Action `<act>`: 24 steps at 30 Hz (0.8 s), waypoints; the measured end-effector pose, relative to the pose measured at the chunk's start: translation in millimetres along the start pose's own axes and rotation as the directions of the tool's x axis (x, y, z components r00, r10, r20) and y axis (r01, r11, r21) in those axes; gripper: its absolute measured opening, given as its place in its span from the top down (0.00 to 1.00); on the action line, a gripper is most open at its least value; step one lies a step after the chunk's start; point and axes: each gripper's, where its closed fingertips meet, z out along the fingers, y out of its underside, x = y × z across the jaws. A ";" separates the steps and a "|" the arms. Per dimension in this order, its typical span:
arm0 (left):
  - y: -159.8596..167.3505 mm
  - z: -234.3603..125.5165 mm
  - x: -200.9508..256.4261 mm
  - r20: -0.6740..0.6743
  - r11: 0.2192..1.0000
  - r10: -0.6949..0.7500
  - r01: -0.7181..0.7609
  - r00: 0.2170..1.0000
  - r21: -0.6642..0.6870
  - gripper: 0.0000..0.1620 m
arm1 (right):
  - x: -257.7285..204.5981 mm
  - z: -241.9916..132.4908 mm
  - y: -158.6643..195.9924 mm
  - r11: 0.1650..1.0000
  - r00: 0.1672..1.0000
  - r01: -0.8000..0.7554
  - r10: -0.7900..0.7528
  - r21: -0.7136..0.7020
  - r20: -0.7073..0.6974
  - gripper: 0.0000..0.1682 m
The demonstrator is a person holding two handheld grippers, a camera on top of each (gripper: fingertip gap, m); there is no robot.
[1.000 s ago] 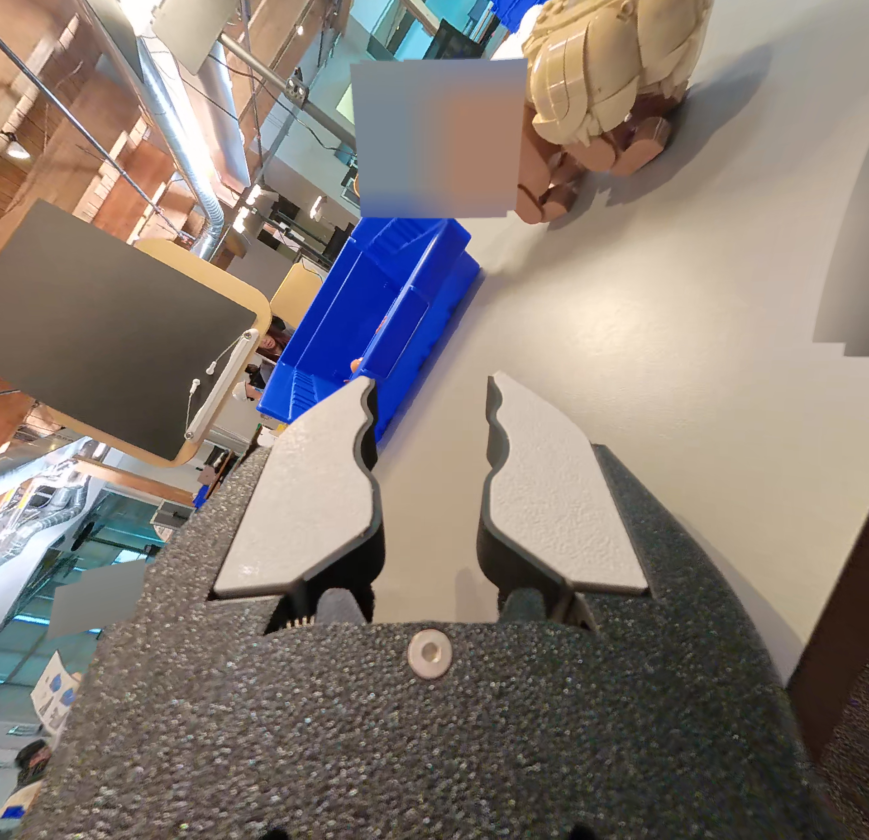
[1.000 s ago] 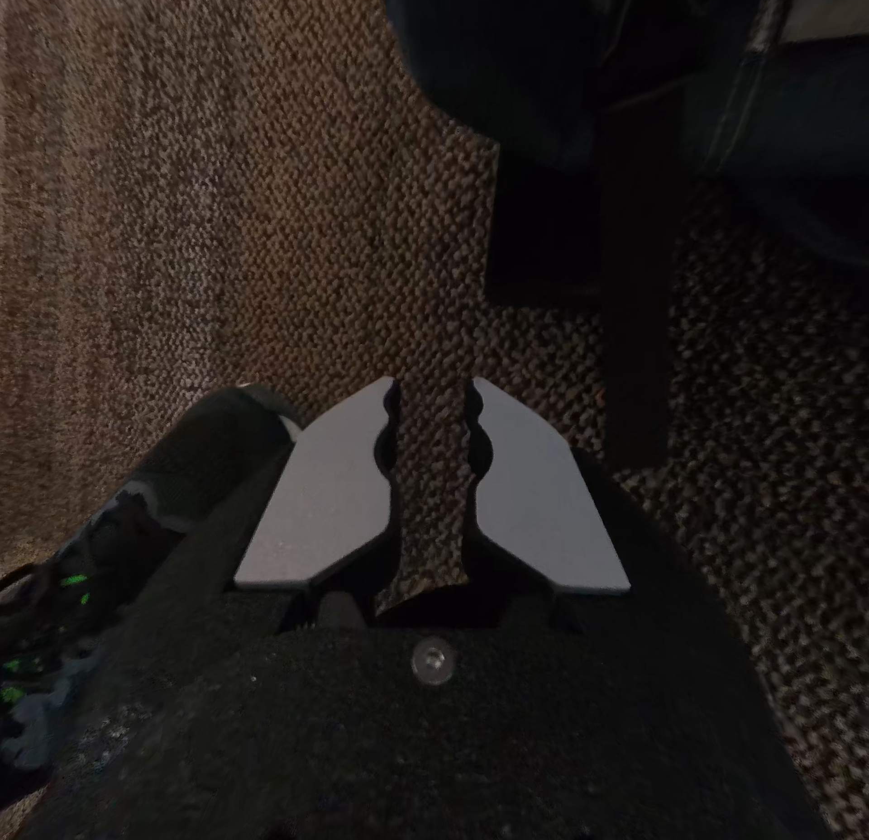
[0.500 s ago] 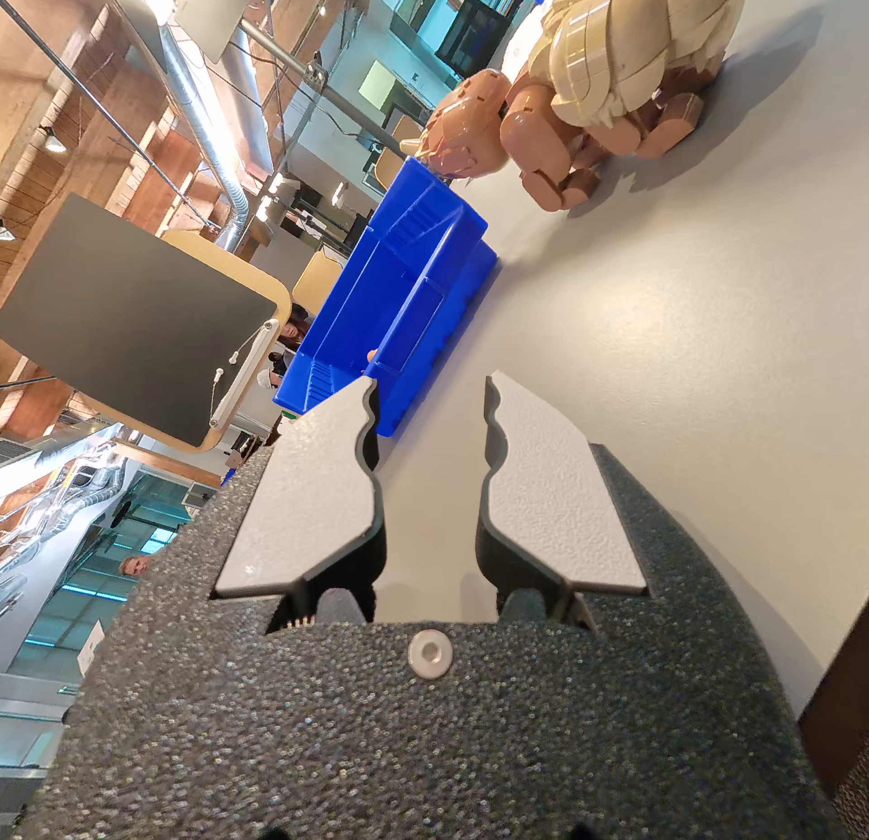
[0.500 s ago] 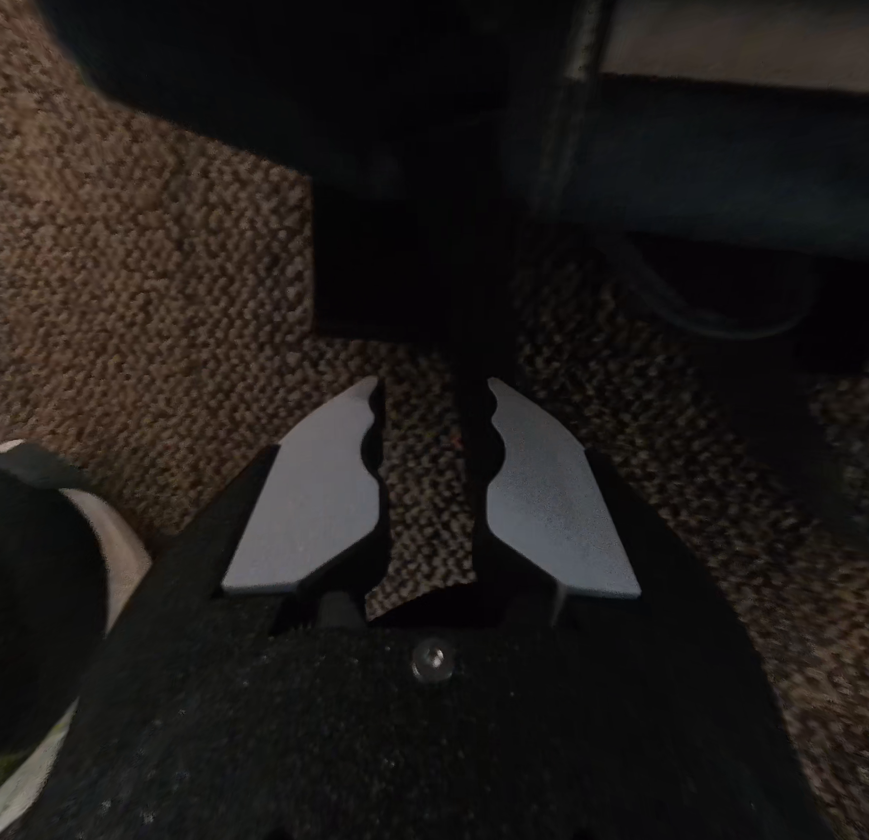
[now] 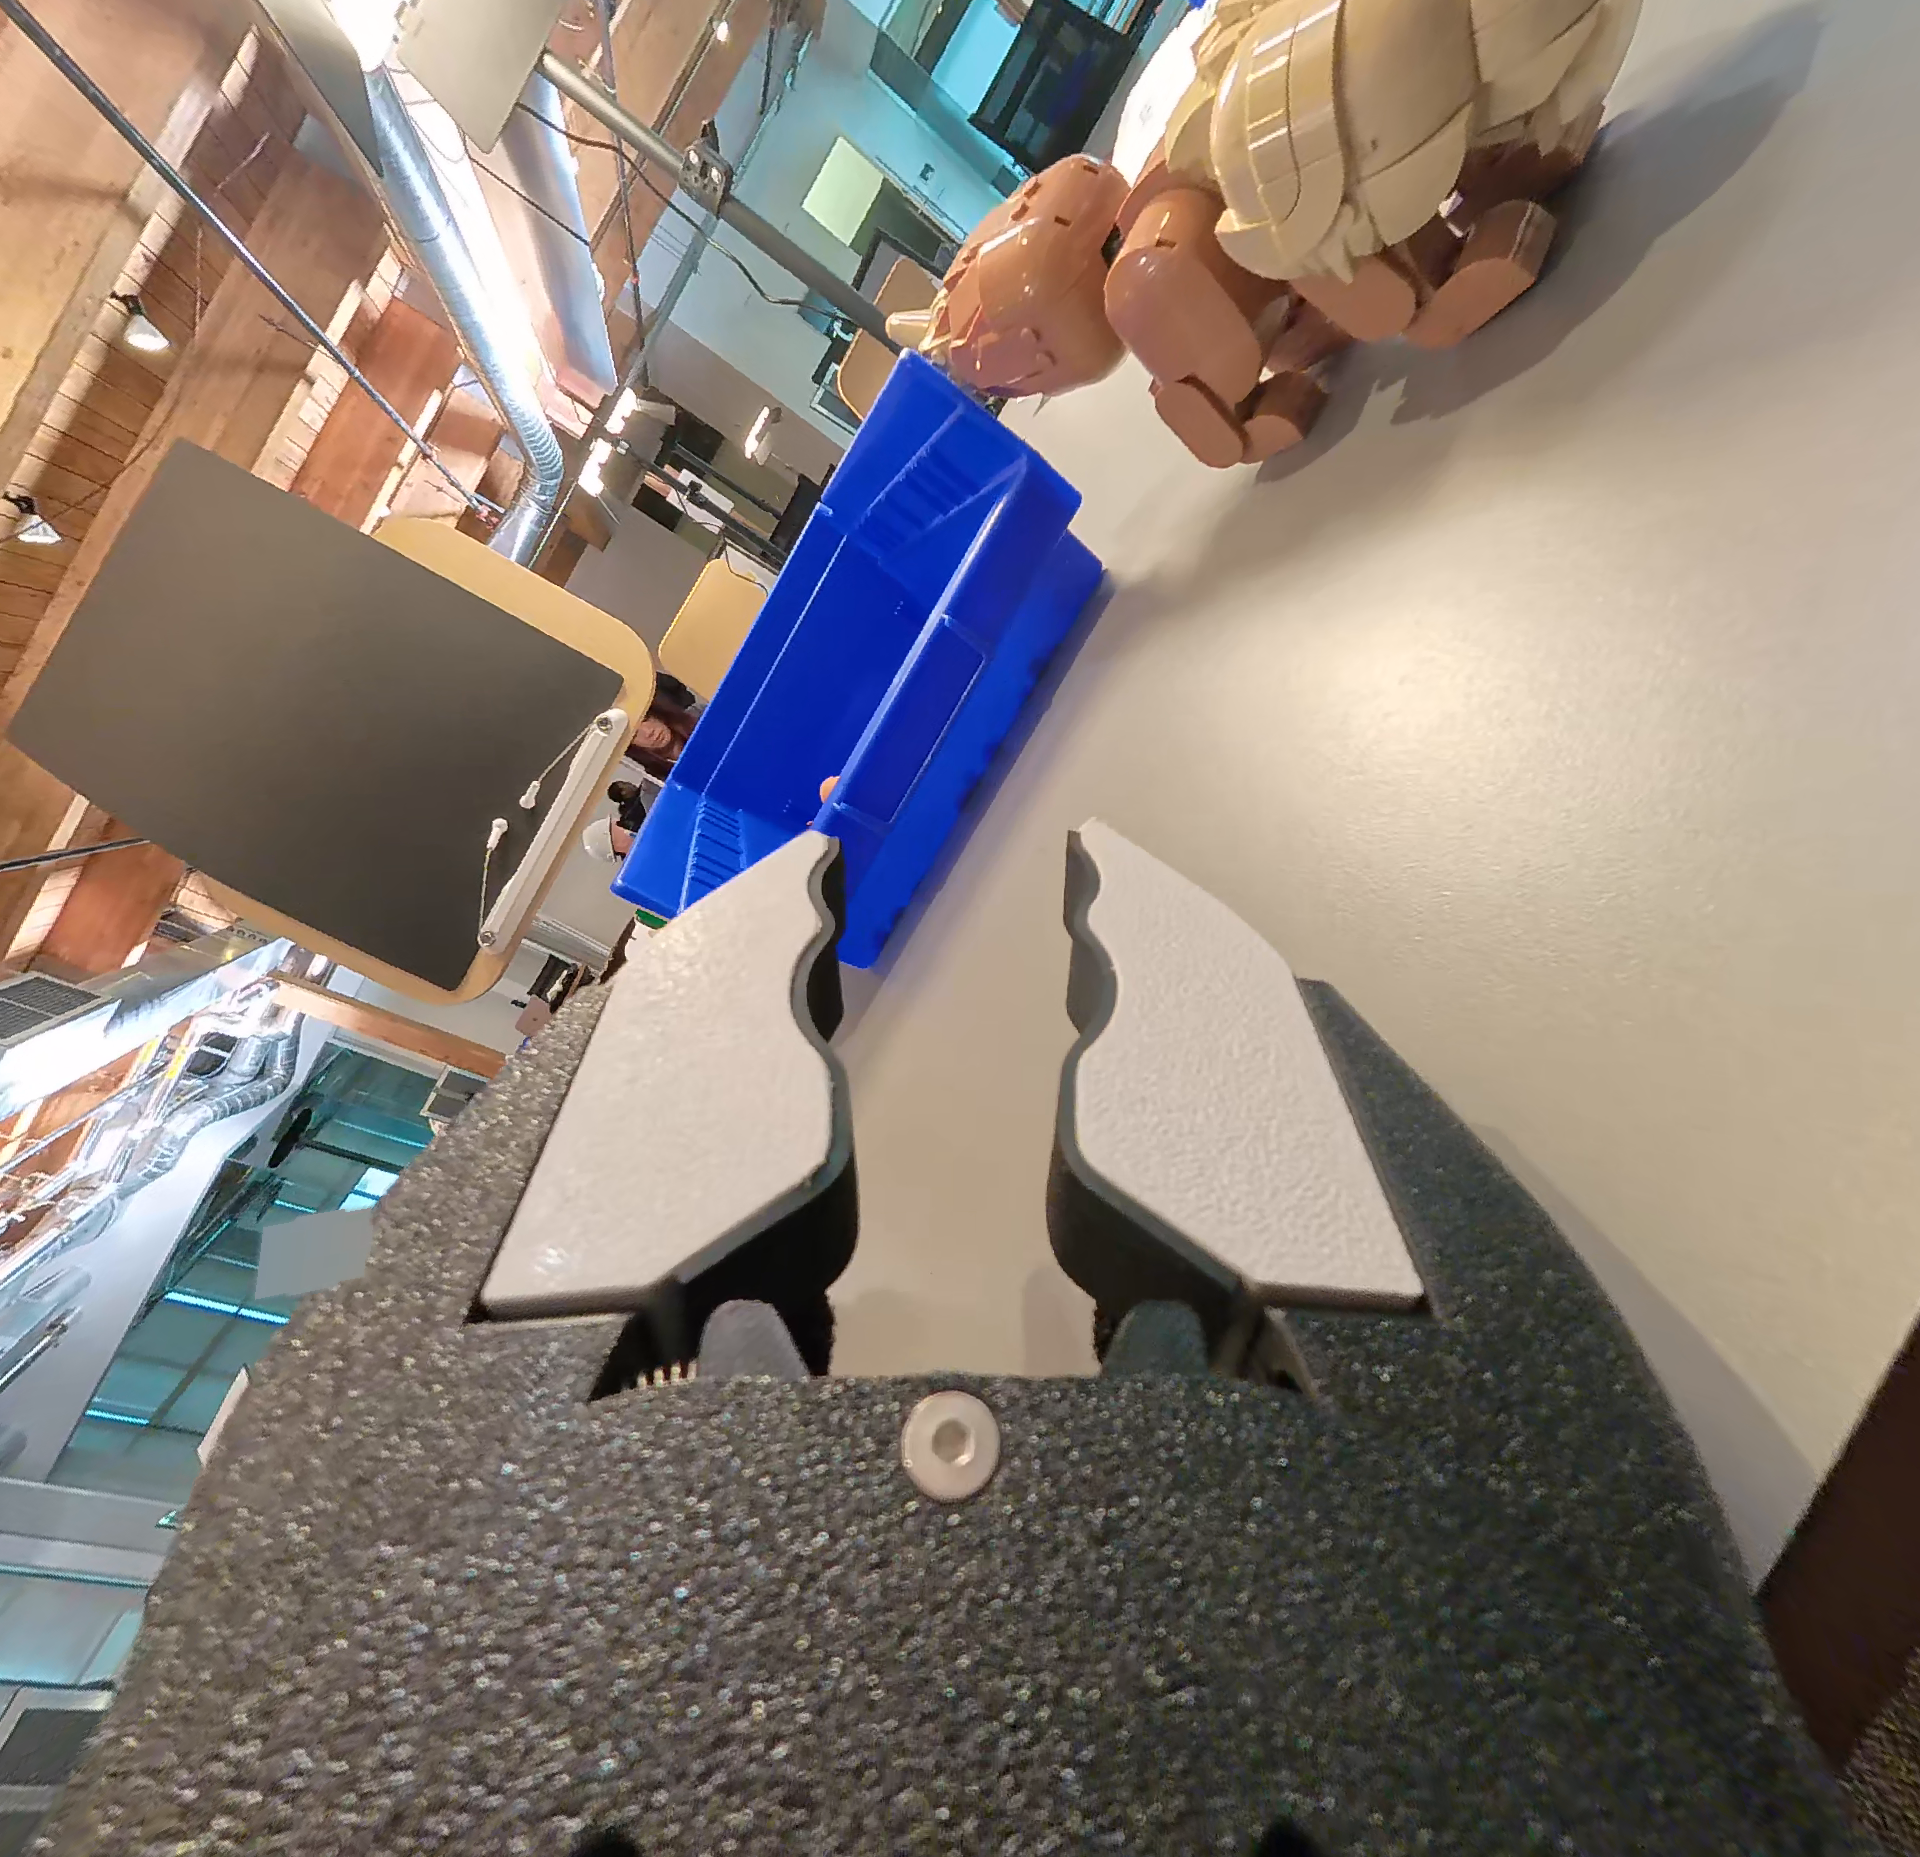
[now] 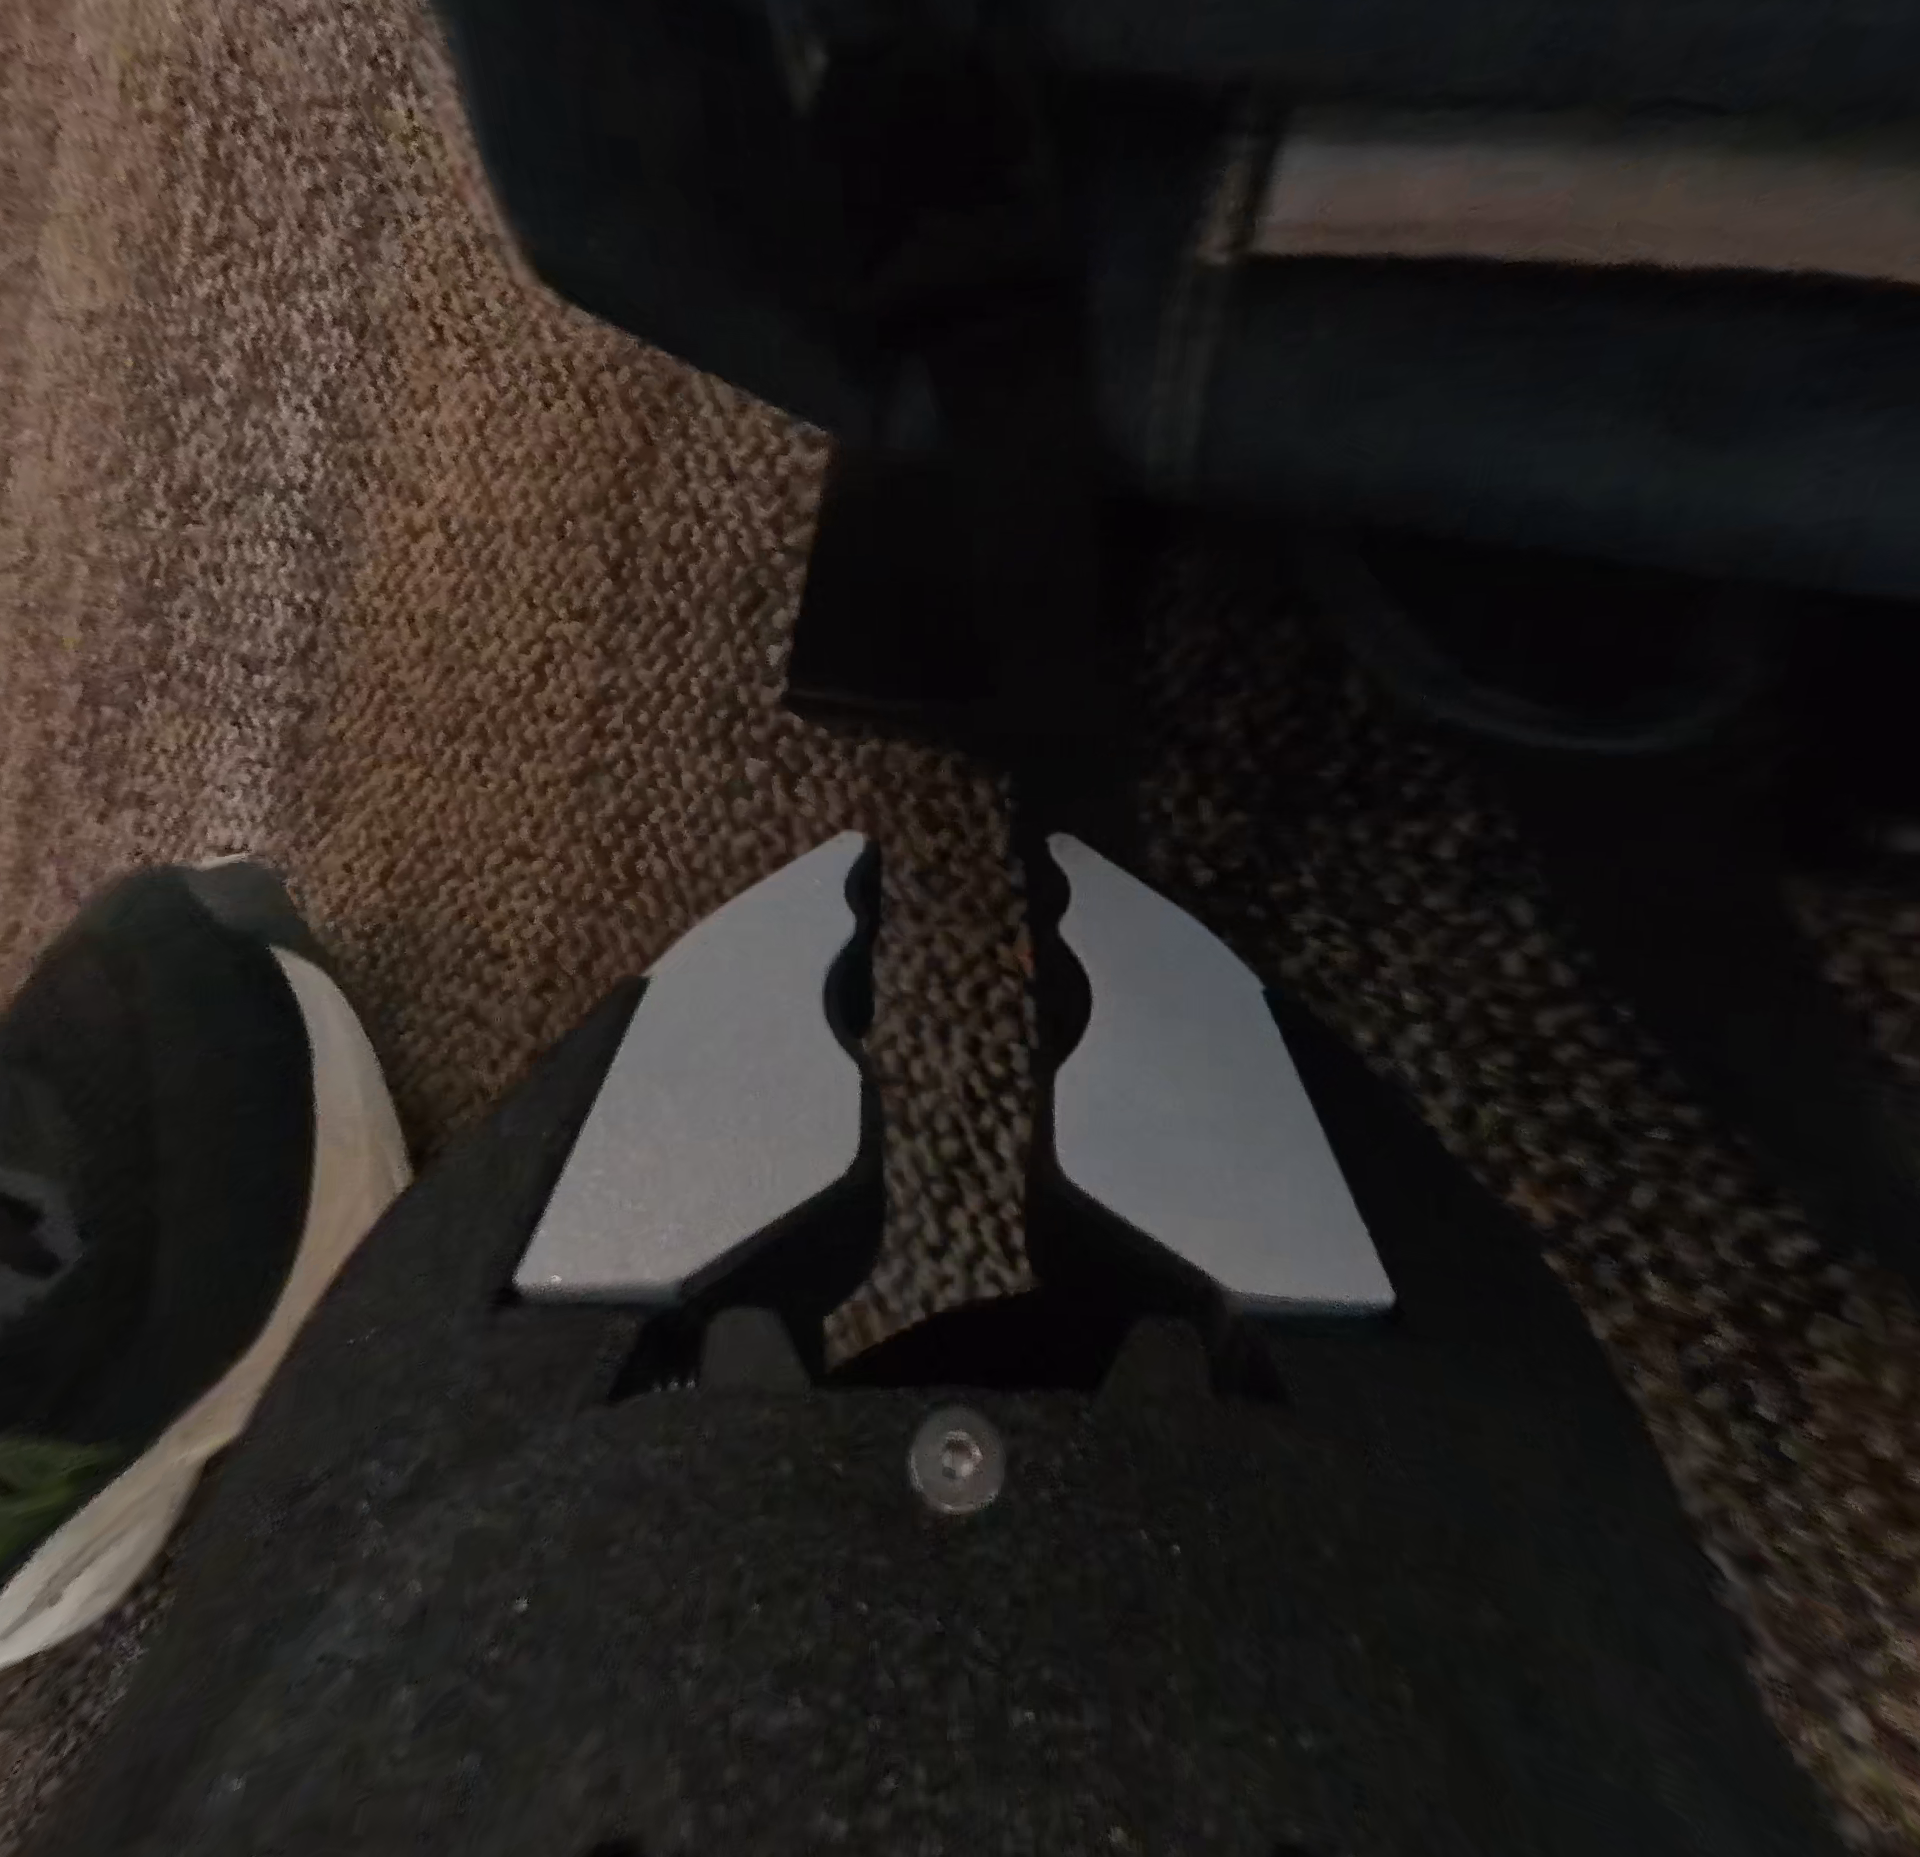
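both hand-held grippers empty, one over the desk, one by the floor

the left hand-held gripper [image 5: 948, 851] is seen with its jaws set moderately apart and nothing between them; only the pale grey desk [image 5: 1455, 872] shows in the gap. it is held low over the desk and rolled strongly to one side, so that the desk surface runs up the right of its view and the ceiling pipes fill the left. nearest to it is a blue bin [image 5: 883, 706], just beyond the left fingertip; whether they touch cannot be told. a small orange thing peeps over the bin's rim but is too small to name. farther along the desk a block-built toy animal [image 5: 1340, 155] in tan and brown is standing, well apart from the gripper.

the bin is judged stiff, light and smooth-walled, best taken by its rim. the toy is judged rigid but likely to shed pieces if squeezed, so a hold across its broad body would be safer than by a leg.

the right hand-held gripper [image 6: 961, 851] is pointed down toward brown carpet [image 6: 468, 612] in dim light, its jaws narrowly apart and empty. a dark post or furniture leg [image 6: 935, 581] is seen just ahead of it, and a dark shoe with a pale sole [image 6: 208, 1184] lies at the left.
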 end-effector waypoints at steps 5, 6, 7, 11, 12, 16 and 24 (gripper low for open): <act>1.1 1.0 0.0 0.009 1.000 0.010 -0.010 1.000 -0.013 0.76 | -5.0 29.4 9.6 0.996 0.993 0.032 -0.041 -0.080 -0.109 0.84; 1.4 1.2 0.1 0.009 1.000 0.011 -0.011 1.000 -0.015 0.76 | 0.2 31.5 11.0 0.994 0.987 0.045 -0.059 -0.098 -0.147 0.84; 1.4 1.2 0.1 0.008 1.000 0.012 -0.012 1.000 -0.016 0.77 | 5.0 32.5 10.4 0.993 0.983 0.050 -0.067 -0.104 -0.173 0.83; 1.5 1.2 0.3 0.012 1.000 0.018 -0.018 1.000 -0.017 0.77 | 42.3 19.6 0.6 0.996 0.949 0.016 -0.044 -0.093 -0.312 0.83; 1.3 1.1 0.2 0.013 1.000 0.018 -0.018 1.000 -0.016 0.77 | 55.1 13.8 1.2 0.995 0.939 -0.007 -0.028 -0.101 -0.342 0.83; 0.9 0.7 0.0 0.015 1.000 0.018 -0.018 1.000 -0.013 0.77 | 87.1 -6.9 8.9 0.990 0.933 -0.097 0.055 -0.100 -0.356 0.83; 0.4 0.5 0.3 0.020 1.000 0.027 -0.027 0.999 -0.011 0.77 | 32.1 -3.5 27.4 0.999 0.981 -0.001 0.007 0.032 -0.194 0.84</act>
